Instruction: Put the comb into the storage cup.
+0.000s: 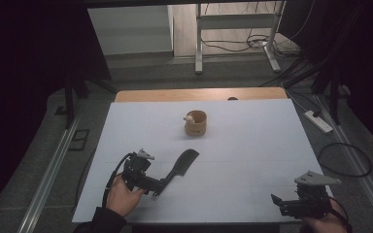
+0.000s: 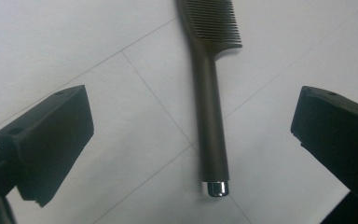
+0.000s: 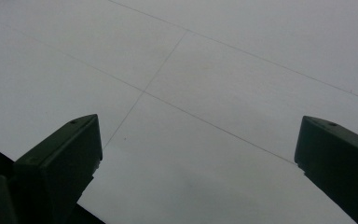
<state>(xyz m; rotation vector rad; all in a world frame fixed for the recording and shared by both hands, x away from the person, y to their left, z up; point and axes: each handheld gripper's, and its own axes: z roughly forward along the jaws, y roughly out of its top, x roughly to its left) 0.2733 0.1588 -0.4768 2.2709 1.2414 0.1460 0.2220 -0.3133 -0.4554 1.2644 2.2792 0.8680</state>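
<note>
The comb (image 2: pixel 210 112) lies flat on the white table (image 1: pixel 252 145), between the left gripper's (image 1: pixel 156 189) spread jaws, untouched. A wooden cup (image 1: pixel 196 123) stands farther back. The right gripper (image 1: pixel 278 201) gapes empty.

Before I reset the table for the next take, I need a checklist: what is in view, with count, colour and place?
black plastic comb with a silver-capped handle: one, black, lying flat left of centre, handle between the open left jaws, untouched.
tan wooden cup: one, tan, far centre, something pale at its rim.
white table cover: one, white, over the wooden table.
white power strip: one, white, floor at right.
left gripper: one, black, open.
right gripper: one, black, open, near right corner.
</note>
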